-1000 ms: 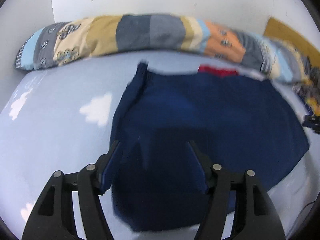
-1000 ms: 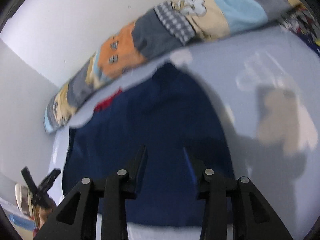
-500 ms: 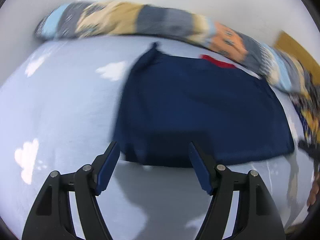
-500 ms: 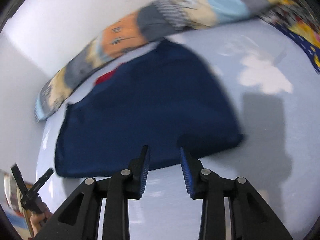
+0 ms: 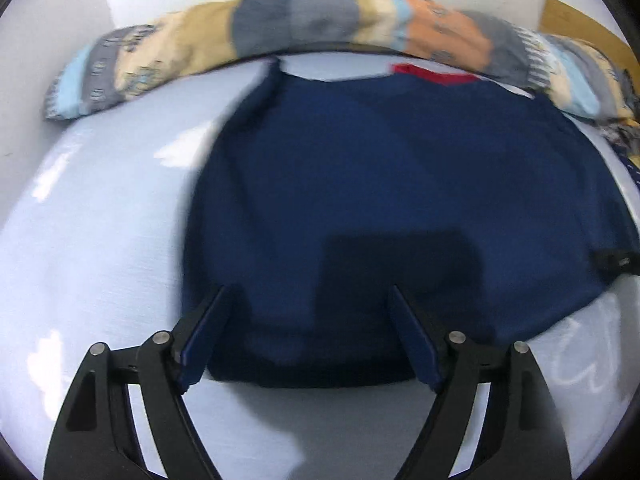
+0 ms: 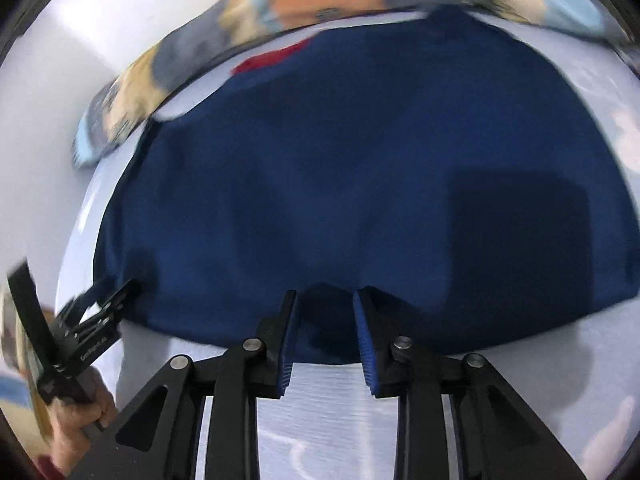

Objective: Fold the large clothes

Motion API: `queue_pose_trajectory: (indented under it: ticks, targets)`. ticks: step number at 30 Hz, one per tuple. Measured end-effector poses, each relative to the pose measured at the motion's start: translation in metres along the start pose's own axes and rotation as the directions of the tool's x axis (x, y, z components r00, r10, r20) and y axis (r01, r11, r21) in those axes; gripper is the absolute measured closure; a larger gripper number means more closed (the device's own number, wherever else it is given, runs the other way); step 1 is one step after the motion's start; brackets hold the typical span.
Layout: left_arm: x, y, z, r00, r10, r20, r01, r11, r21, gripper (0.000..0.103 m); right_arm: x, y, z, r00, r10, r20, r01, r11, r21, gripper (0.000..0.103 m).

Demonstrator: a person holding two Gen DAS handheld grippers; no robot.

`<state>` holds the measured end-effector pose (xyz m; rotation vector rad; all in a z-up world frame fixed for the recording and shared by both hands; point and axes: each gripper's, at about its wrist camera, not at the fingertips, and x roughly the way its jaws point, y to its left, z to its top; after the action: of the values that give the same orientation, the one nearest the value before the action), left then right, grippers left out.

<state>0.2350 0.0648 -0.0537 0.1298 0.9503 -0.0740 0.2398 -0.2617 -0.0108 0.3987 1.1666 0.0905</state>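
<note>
A large navy garment with a red patch at its far edge lies spread flat on the pale blue sheet. My left gripper is open, its fingers low over the garment's near left edge. My right gripper is open with a narrower gap, its fingertips at the near hem of the garment; a small fold of cloth rises between the jaws. The left gripper also shows in the right wrist view at the garment's near left corner. The right gripper's tip shows in the left wrist view.
A long patchwork bolster lies along the white wall behind the garment, also visible in the right wrist view. The sheet carries white cloud prints. A brown board stands at the far right.
Both grippers pulled back off the garment, then moved forward and down again to its near hem. The right jaws have narrowed around the hem. The garment lies flat as before.
</note>
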Motion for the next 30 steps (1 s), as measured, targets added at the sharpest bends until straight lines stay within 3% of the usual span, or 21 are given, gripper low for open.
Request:
queue_pose_trajectory:
  ticks: [2,4,7,8,9,11,13,15,17,20,21,25,30]
  targets:
    - [0.005,0.026,0.001,1.0,-0.012,-0.025,0.01,0.998,-0.069,0.021,-0.011,-0.022,0.0,0.999,-0.046,0.022,0.045,0.998,0.039,0.076]
    - [0.012,0.062,-0.001,0.997,0.049,-0.061,-0.059,0.982,-0.177,0.015,-0.016,-0.061,0.002,1.0,-0.005,0.009,0.004,0.986,0.169,0.079]
    - [0.007,0.114,-0.005,0.994,0.064,-0.083,-0.09,0.927,-0.365,0.014,-0.032,-0.089,0.003,0.988,-0.153,0.027,0.143,0.961,0.237,0.078]
    - [0.006,0.126,-0.007,0.997,0.007,-0.076,-0.038,0.906,-0.422,0.013,-0.041,-0.1,0.003,0.98,-0.193,0.035,0.177,0.948,0.266,0.075]
    - [0.006,0.136,-0.01,0.995,-0.068,-0.075,0.024,0.877,-0.481,0.014,-0.048,-0.108,0.001,0.984,-0.174,0.047,0.152,0.941,0.303,0.075]
    - [0.006,0.144,-0.012,0.983,-0.166,-0.074,0.104,0.845,-0.524,0.014,-0.066,-0.128,-0.006,0.989,-0.124,0.077,0.088,0.926,0.366,0.07]
    - [0.007,0.143,-0.012,0.951,-0.299,-0.08,0.211,0.816,-0.538,0.014,-0.081,-0.147,-0.014,0.984,-0.141,0.105,0.088,0.91,0.405,0.06]
    - [0.009,0.146,-0.014,0.91,-0.408,-0.078,0.294,0.765,-0.573,0.014,-0.089,-0.171,-0.023,0.988,-0.096,0.125,0.025,0.876,0.481,0.055]
    - [0.008,0.146,-0.018,0.844,-0.535,-0.033,0.399,0.668,-0.628,0.014,-0.093,-0.198,-0.034,0.987,0.006,0.163,-0.097,0.825,0.556,0.055]
    - [0.009,0.143,-0.026,0.765,-0.644,0.01,0.471,0.549,-0.69,0.014,-0.083,-0.215,-0.048,0.974,0.119,0.194,-0.216,0.755,0.619,0.055]
    - [0.012,0.141,-0.026,0.758,-0.652,0.006,0.47,0.54,-0.698,0.014,-0.078,-0.216,-0.049,0.969,0.146,0.2,-0.242,0.734,0.634,0.055]
    - [0.016,0.125,-0.029,0.76,-0.648,-0.04,0.441,0.561,-0.701,0.014,-0.049,-0.208,-0.047,0.95,0.226,0.216,-0.313,0.69,0.652,0.055]
    - [0.026,0.12,-0.026,0.758,-0.653,0.007,0.463,0.53,-0.711,0.009,-0.034,-0.2,-0.038,0.93,0.243,0.275,-0.366,0.685,0.631,0.055]
